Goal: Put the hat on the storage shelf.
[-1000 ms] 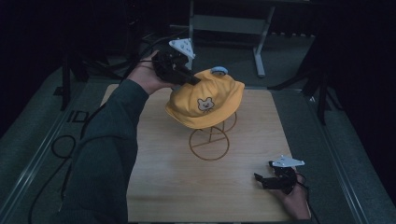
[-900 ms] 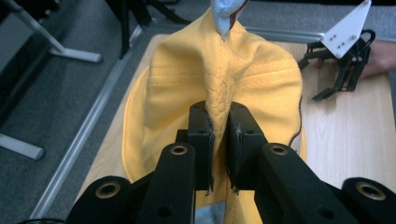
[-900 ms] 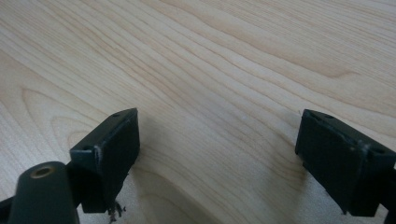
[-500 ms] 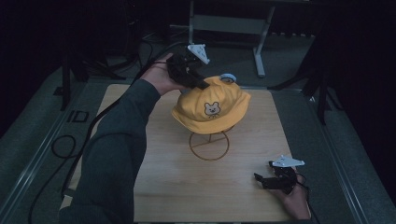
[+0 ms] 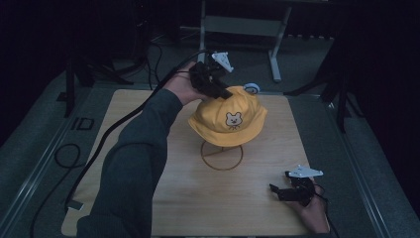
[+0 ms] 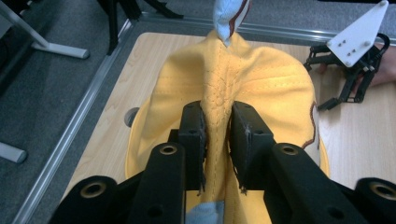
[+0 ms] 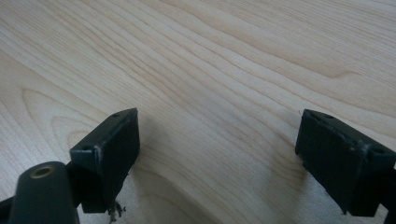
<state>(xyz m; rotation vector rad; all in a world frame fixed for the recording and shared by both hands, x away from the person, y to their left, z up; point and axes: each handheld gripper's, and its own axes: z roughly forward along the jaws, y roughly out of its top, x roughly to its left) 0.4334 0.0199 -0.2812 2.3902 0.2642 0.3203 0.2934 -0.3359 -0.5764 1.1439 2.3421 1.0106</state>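
Observation:
A yellow bucket hat [image 5: 229, 119] with a bear face on its front sits atop a round wire stand [image 5: 221, 155] in the middle of the wooden table [image 5: 148, 119]. My left gripper [image 5: 223, 92] is shut on a pinched fold of the hat's crown [image 6: 217, 93]; both pads [image 6: 193, 126] press the yellow cloth. A small pale blue ear [image 5: 251, 88] sticks up at the hat's far side. My right gripper [image 5: 275, 191] rests low near the table's front right, jaws wide open over bare wood [image 7: 219, 79], holding nothing.
A metal rail [image 5: 49, 148] edges the table. Black cables [image 5: 64, 158] trail on the grey floor at left. A grey metal frame [image 5: 242, 25] stands behind the table. The right gripper [image 6: 355, 60] appears beyond the hat in the left gripper view.
My left gripper has carried the hat rightward and down onto the wire stand, turning the bear face toward the front. The right gripper has stayed put.

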